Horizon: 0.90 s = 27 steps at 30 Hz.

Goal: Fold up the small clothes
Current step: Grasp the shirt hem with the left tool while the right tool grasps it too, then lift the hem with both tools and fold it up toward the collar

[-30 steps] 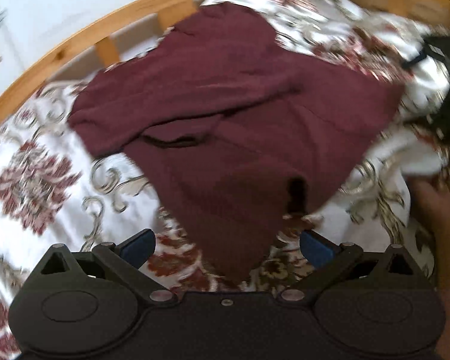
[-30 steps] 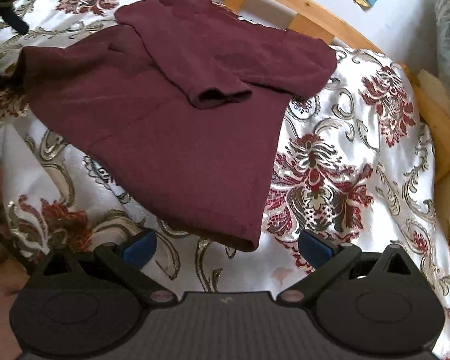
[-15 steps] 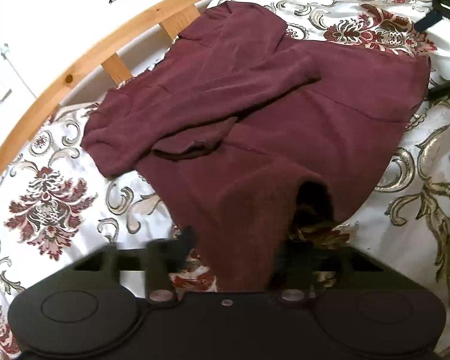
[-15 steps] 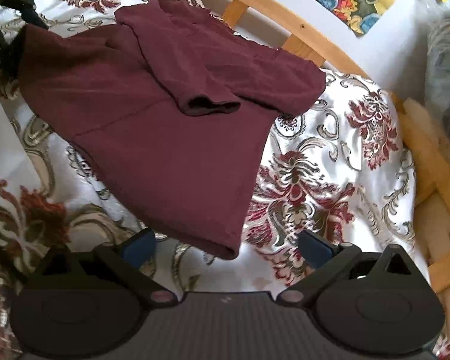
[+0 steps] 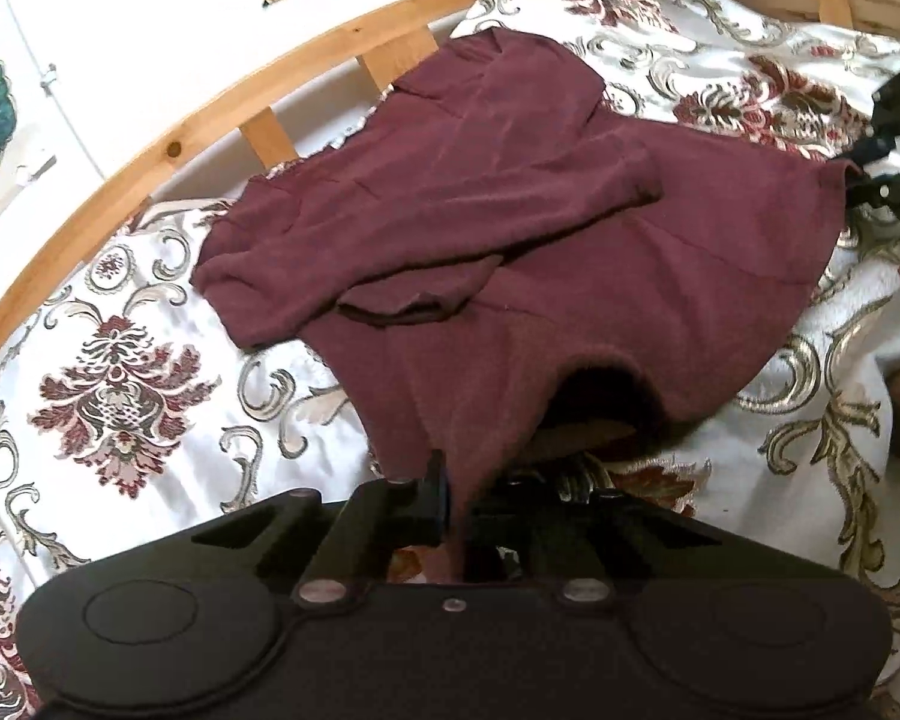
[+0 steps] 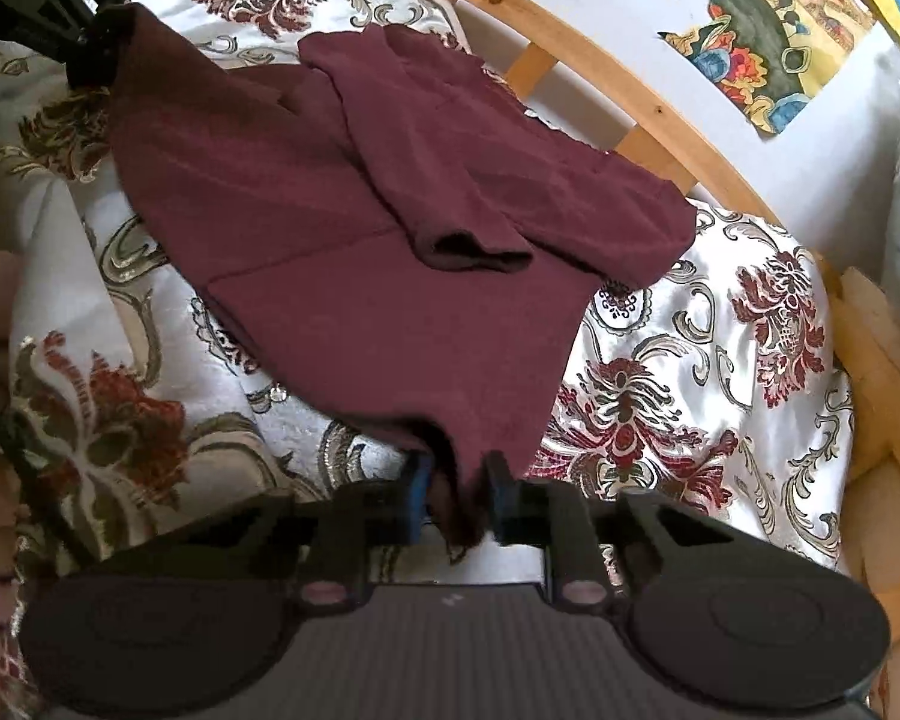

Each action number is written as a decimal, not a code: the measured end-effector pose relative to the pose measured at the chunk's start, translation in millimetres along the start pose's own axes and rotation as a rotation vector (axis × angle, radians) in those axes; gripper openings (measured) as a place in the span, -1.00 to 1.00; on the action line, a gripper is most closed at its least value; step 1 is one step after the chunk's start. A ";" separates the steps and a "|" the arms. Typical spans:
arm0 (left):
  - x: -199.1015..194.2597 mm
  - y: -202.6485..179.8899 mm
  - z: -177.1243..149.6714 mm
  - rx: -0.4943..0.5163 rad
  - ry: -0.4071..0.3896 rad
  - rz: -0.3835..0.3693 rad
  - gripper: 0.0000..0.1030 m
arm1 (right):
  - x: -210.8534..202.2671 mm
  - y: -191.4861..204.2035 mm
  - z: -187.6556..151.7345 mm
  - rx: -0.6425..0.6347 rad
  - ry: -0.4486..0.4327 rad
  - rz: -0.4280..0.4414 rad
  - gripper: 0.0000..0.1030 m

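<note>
Maroon knit garment point(image 5: 570, 276), soft and fuzzy, spread on a bed's glossy floral bedspread point(image 5: 120, 396); sleeves folded across the body. Left claw point(image 5: 456, 504) clamped on one hem corner; right claw point(image 6: 455, 495), jaws just closing, pinches the other corner between blue pads. Curved pale wooden bed rail point(image 6: 600, 66) behind.

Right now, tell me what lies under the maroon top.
The maroon top lies on a floral bedspread, which shows around it. Both sleeves are folded on top. Whatever is beneath its middle is covered and cannot be seen.
</note>
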<state>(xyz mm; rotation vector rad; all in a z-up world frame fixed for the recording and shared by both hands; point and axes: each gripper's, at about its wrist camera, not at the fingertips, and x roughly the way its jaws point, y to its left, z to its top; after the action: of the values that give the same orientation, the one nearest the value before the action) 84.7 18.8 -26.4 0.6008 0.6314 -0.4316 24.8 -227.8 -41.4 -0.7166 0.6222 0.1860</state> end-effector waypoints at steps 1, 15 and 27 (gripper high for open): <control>-2.2 0.7 1.3 -0.005 -0.003 0.002 -0.91 | -1.3 0.0 0.1 0.009 -0.007 -0.004 -0.71; -80.6 30.0 24.3 -0.213 -0.114 0.010 -0.93 | -78.5 -45.4 19.3 0.206 -0.201 -0.059 -0.78; -187.2 24.2 1.1 -0.279 -0.149 -0.051 -0.93 | -190.1 -49.1 13.4 0.240 -0.276 -0.051 -0.78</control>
<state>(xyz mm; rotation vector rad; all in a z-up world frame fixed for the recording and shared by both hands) -38.3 72.1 106.4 0.2847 0.5535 -0.4230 -104.1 -246.5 106.1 -0.4638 0.3544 0.1567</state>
